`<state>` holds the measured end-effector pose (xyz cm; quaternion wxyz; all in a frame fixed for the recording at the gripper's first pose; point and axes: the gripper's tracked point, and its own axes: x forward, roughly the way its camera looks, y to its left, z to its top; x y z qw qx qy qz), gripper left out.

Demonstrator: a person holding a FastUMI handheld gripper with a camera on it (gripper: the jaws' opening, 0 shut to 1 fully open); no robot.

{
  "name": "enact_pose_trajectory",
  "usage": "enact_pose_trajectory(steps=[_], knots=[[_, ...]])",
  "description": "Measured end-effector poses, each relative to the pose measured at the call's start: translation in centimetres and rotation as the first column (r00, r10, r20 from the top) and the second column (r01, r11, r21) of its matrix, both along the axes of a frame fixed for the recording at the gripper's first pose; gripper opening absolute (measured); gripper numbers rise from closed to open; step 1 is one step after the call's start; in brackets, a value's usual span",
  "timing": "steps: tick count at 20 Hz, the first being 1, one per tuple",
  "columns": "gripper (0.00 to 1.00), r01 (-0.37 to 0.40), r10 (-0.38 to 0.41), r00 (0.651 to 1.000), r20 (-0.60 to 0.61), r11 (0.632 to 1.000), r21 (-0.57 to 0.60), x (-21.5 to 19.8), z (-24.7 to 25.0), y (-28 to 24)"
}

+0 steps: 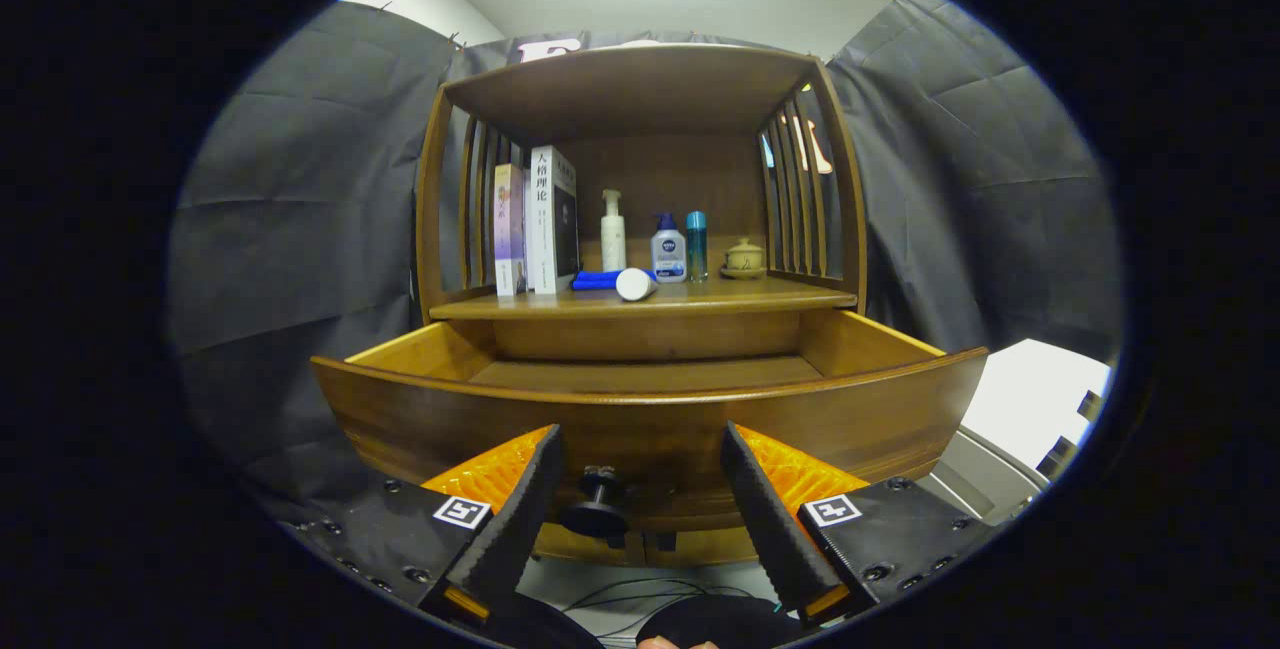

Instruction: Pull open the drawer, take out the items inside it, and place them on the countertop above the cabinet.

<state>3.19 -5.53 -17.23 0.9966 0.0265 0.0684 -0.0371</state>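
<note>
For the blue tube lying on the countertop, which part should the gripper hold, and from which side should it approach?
Grip the blue tube across its thin body, behind the white cap, coming from the front above the open drawer. It lies flat, cap forward, with bottles close by. The gripper is open around the drawer knob.

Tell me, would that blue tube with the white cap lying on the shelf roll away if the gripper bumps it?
Probably a little. The blue tube lies on its side on the countertop and its cap looks round, so a nudge could roll it. It looks like soft plastic, so it may squash. The open gripper sits by the drawer knob.
</note>
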Motion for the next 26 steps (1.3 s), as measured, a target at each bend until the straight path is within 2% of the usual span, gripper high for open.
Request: enact_pose_trajectory(steps=[6,8,14,22,26], knots=[[0.98,0.018,-0.02,0.998,-0.067,0.999,-0.04,1.1,-2.7,0.8],[0.98,0.054,-0.057,0.997,-0.058,0.997,-0.052,1.1,-2.7,0.5],[0.98,0.029,-0.03,0.999,-0.043,0.999,-0.023,2.5,-2.4,0.5],[0.99,0.043,-0.041,0.999,0.023,0.997,-0.057,5.8,-1.0,0.9],[0.99,0.057,-0.056,0.998,0.015,0.997,-0.059,7.5,-0.9,1.0]])
